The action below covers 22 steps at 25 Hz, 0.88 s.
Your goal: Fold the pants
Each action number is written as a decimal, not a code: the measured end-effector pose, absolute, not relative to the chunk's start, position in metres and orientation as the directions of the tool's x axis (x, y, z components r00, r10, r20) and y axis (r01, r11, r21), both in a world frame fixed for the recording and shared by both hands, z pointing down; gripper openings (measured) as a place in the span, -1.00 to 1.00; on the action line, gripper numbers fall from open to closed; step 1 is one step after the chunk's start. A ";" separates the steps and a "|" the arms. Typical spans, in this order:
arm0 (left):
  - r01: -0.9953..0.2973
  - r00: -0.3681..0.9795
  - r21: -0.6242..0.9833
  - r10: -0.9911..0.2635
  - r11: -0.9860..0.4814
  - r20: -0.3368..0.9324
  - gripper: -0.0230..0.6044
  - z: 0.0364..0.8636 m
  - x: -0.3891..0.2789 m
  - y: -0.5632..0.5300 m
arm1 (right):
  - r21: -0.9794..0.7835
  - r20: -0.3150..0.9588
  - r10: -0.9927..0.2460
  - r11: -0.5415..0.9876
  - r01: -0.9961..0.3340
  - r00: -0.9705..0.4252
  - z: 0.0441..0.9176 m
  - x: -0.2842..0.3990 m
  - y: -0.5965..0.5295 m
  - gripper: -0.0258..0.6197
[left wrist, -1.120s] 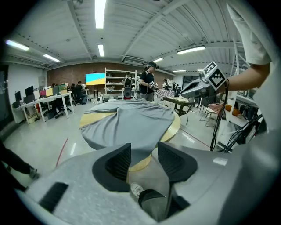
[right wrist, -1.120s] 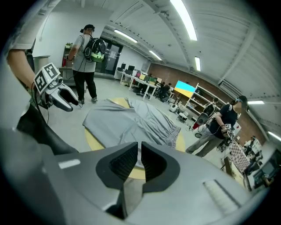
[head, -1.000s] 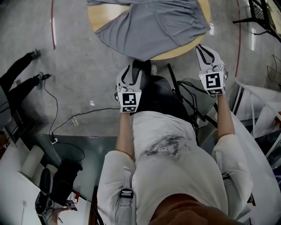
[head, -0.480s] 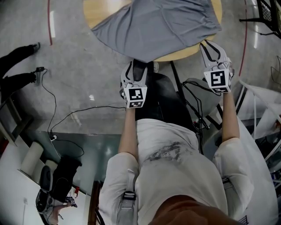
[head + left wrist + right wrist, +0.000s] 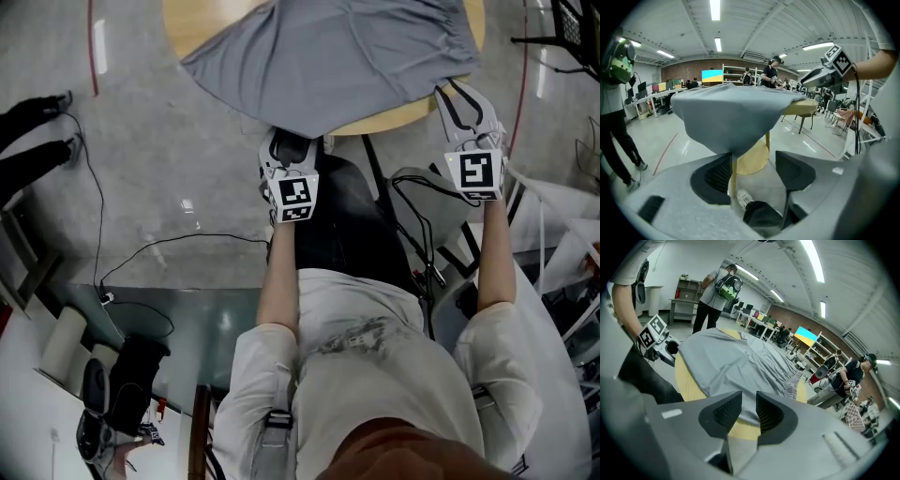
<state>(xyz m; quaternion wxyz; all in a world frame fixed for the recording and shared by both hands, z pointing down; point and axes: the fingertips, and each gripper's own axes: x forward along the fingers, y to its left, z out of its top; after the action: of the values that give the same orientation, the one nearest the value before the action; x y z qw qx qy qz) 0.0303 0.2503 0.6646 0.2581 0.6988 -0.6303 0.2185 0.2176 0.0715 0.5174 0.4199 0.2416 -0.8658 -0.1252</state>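
- Grey pants (image 5: 328, 56) lie spread over the round wooden table (image 5: 405, 114), at 12 o'clock in the head view.
- One corner of the cloth hangs off the table rim toward 6 o'clock.
- Left gripper (image 5: 287, 146) sits just under that hanging corner, at 6 o'clock from it and below the tabletop.
- In the left gripper view the left gripper (image 5: 754, 169) has its jaws wide. They have just been opening, and nothing is between the pads.
- The pants (image 5: 726, 117) droop at 12 o'clock from the jaws. The table edge (image 5: 802, 107) shows at 2 o'clock.
- Through the gap there is bare floor, the table's round base (image 5: 752, 160) and a person's shoe (image 5: 744, 198).
- Right gripper (image 5: 459, 97) is at the table rim, at 4 o'clock from the pants, beside the waistband end.
- In the right gripper view the right gripper (image 5: 749, 416) has its jaws a narrow gap apart. They have just been opening.
- The pants (image 5: 736, 362) hem and the table (image 5: 689, 380) show in that gap, ahead at 12 o'clock. The pads do not pinch the cloth.
- A cable (image 5: 169, 246) runs over the floor at 9 o'clock from the person.
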 end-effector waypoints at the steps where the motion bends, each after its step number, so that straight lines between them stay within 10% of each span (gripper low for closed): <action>1: -0.994 0.101 0.087 -0.768 -0.060 0.633 0.02 0.668 0.031 0.249 | 0.421 0.667 -0.524 0.852 -0.312 -0.530 0.519 0.218 0.071 -0.59; 12: -0.999 0.005 0.032 -0.791 0.018 0.611 -0.87 0.650 0.004 0.249 | 0.435 0.662 -0.537 0.843 -0.316 -0.523 0.519 0.216 0.058 -0.59; 22: -1.000 0.018 0.031 -0.798 0.000 0.602 -0.90 0.616 -0.006 0.271 | 0.457 0.672 -0.540 0.841 -0.290 -0.507 0.517 0.220 0.055 -0.58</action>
<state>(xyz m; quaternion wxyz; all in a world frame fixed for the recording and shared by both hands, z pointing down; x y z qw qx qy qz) -0.0060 0.2714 0.6160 0.2350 0.6737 -0.6670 0.2144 0.2196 0.0547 0.5174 0.4332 0.2425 -0.8561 -0.1440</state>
